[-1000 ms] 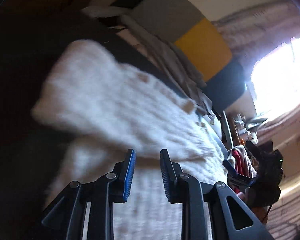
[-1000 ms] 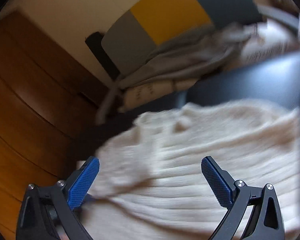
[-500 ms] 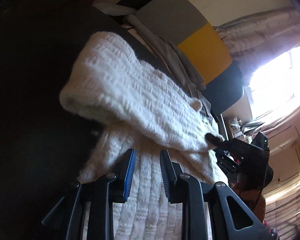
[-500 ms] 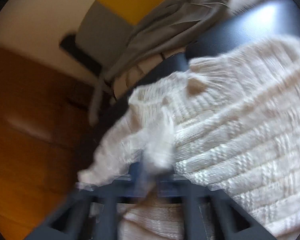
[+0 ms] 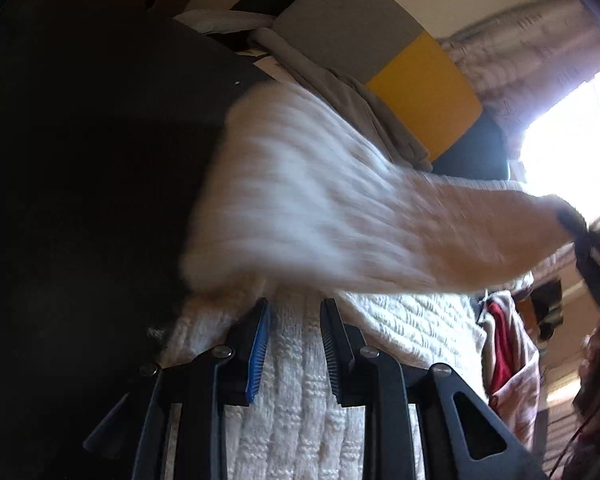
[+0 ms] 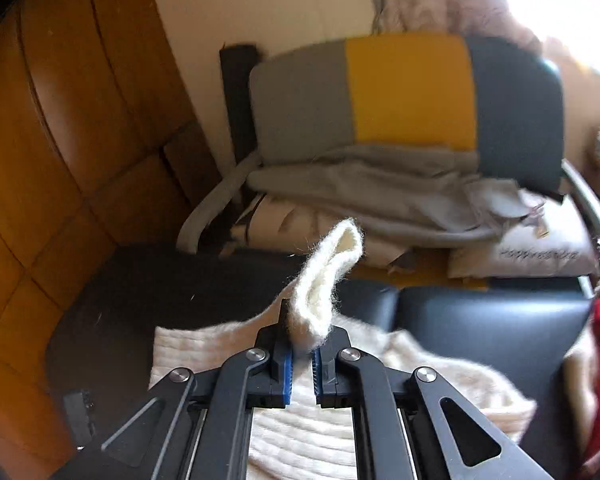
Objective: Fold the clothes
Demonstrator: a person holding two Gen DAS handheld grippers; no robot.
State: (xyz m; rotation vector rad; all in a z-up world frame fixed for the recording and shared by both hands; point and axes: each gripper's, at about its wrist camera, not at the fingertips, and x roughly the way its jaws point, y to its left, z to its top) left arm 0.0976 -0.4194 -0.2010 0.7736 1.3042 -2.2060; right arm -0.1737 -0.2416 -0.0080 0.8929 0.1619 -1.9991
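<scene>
A cream knitted sweater (image 5: 300,400) lies on a dark tabletop (image 5: 80,160). My left gripper (image 5: 294,320) rests low on the knit with its jaws a little apart, holding nothing. My right gripper (image 6: 301,354) is shut on a fold of the sweater's edge (image 6: 324,280) and holds it lifted above the table. In the left wrist view that lifted part (image 5: 340,220) stretches blurred to the right toward the right gripper (image 5: 576,224). The rest of the sweater (image 6: 300,432) lies below the right gripper.
A chair with a grey, yellow and dark backrest (image 6: 408,92) stands behind the table, piled with grey clothes (image 6: 380,192) and a pillow (image 6: 536,256). A wooden wall (image 6: 60,140) is at left. Red and white clothes (image 5: 504,360) lie at right.
My right gripper went from open over the sweater to shut on its edge and lifted that part up. The left gripper has stayed low on the knit.
</scene>
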